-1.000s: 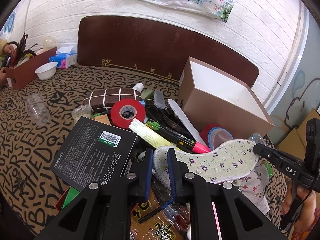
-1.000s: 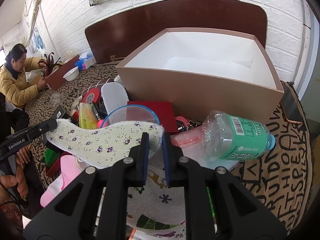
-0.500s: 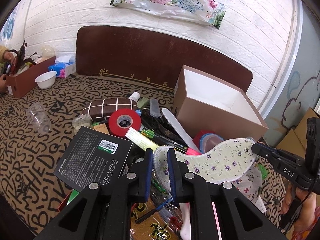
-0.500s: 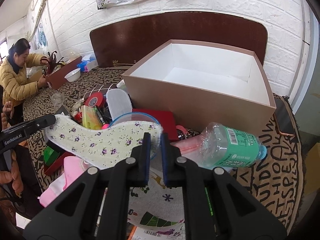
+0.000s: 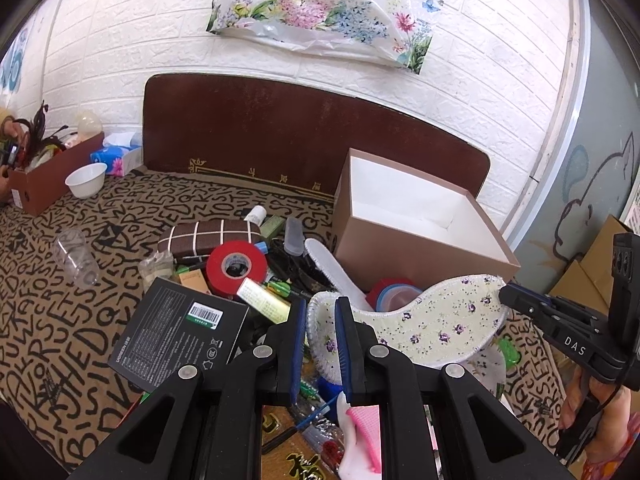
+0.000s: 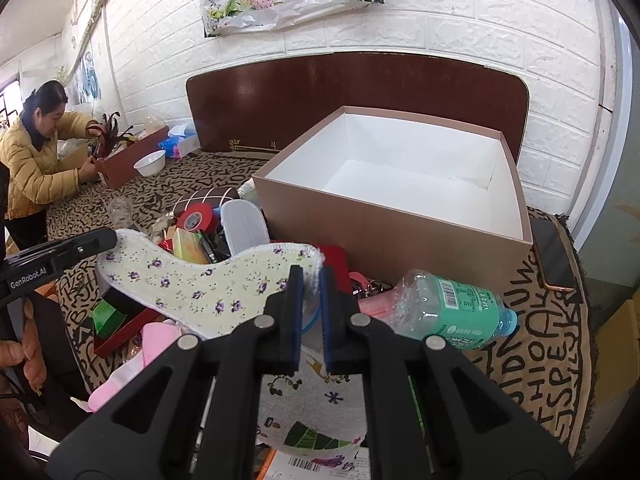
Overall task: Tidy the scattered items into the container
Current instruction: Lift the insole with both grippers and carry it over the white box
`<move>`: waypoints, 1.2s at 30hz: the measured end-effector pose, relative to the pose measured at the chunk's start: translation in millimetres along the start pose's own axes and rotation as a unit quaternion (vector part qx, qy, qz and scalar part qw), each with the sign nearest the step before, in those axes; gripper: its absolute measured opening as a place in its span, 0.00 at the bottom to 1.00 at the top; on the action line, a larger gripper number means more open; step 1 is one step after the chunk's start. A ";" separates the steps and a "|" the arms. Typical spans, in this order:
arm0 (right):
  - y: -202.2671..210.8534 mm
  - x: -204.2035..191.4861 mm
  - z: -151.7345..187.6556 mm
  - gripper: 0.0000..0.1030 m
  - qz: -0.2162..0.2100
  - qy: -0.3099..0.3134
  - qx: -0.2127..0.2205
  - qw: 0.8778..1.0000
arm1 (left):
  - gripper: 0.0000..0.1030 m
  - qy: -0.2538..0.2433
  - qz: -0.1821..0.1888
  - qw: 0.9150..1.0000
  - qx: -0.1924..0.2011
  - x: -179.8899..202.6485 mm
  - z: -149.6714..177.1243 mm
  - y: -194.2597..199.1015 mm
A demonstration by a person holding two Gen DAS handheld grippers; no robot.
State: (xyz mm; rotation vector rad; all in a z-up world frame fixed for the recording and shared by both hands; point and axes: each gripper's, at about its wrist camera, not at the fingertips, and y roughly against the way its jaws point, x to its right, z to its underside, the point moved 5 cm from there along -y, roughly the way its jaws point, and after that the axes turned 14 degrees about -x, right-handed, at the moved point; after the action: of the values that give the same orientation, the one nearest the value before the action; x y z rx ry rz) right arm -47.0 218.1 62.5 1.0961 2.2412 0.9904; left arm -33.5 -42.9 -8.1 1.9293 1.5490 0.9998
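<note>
A floral fabric insole (image 5: 432, 320) hangs in the air between both grippers. My left gripper (image 5: 320, 312) is shut on its heel end. My right gripper (image 6: 310, 282) is shut on its toe end (image 6: 296, 258), and shows in the left wrist view (image 5: 516, 296) at the right. The open tan box (image 5: 416, 224) with a white inside stands behind the pile; it is empty (image 6: 404, 184). Below lie a white insole (image 5: 332, 264), a red tape roll (image 5: 236, 268) and a black carton (image 5: 180, 328).
A green plastic bottle (image 6: 452, 308) lies right of my right gripper. A phone (image 6: 554, 256) lies beside the box. A clear cup (image 5: 78, 256), a white bowl (image 5: 86, 179) and a brown box (image 5: 48, 176) stand far left. A person (image 6: 36, 160) sits at the table's far end.
Both grippers have risen with the insole, lifting it higher above the pile. The box now sits lower in both views.
</note>
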 end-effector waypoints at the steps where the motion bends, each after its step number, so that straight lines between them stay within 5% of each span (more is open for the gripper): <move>1: 1.7 0.6 -1.3 0.09 0.000 -0.001 0.003 1.000 | 0.13 -0.002 0.000 1.000 0.002 1.6 -1.5 0.9; 22: 36.4 48.6 -51.6 0.09 0.045 -0.018 0.068 0.996 | 0.13 -0.068 0.000 0.995 0.075 71.9 -88.3 2.9; 36: 25.6 109.5 -102.1 0.09 0.091 -0.056 0.085 0.991 | 0.13 -0.081 -0.013 0.993 0.087 118.7 -154.5 -60.8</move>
State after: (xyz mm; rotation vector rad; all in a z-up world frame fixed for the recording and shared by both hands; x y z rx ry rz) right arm -164.9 276.5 138.3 1.4160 2.1959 0.7973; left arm -179.7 74.2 72.8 2.0468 1.6081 0.6979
